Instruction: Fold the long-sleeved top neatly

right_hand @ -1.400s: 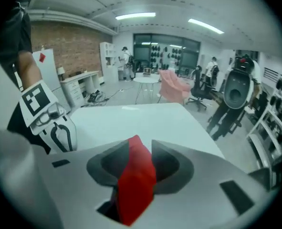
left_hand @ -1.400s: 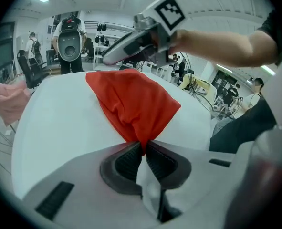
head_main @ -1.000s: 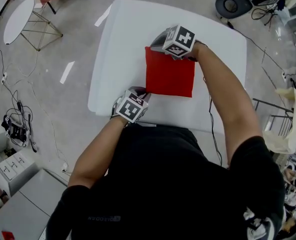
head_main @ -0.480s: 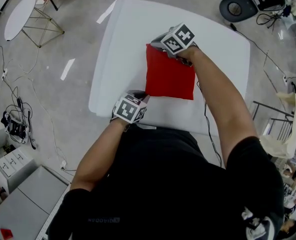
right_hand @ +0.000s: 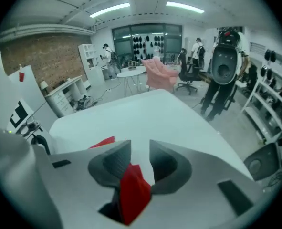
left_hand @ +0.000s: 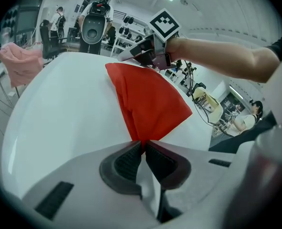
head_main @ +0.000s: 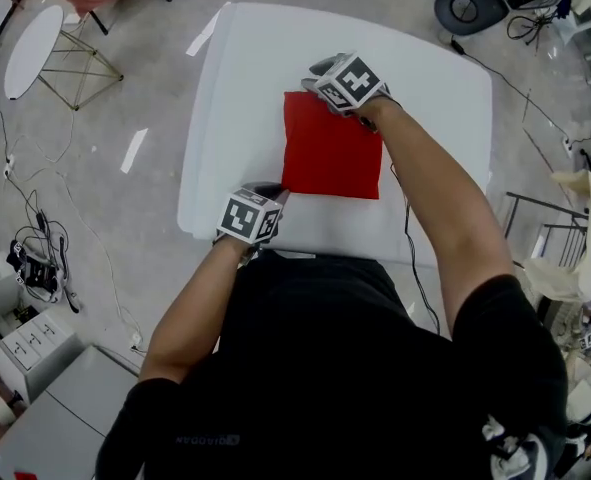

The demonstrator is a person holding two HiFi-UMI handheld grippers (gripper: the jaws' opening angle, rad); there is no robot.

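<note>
table (head_main: 235, 98): white and wide, with the folded cloth lying on it.
right arm (head_main: 425, 188): bare, reaching over the table's near edge and out toward the table's middle.
red top (head_main: 330, 158): folded into a flat, neat square. Lying near the middle of the table, a bit closer to the near edge than to the far one.
right gripper (head_main: 320, 71): tipped down over the middle of the table, at the far corner of the square. Jaws just been opening, with a clear gap now. A small bunch of red cloth sits in the gap, leaning on one pad (right_hand: 109, 163) and not squeezed.
left gripper (head_main: 272, 191): tipped down close to the table's near edge, at the near left corner of the square. Jaws almost together, pinching the very tip of that red corner.
</note>
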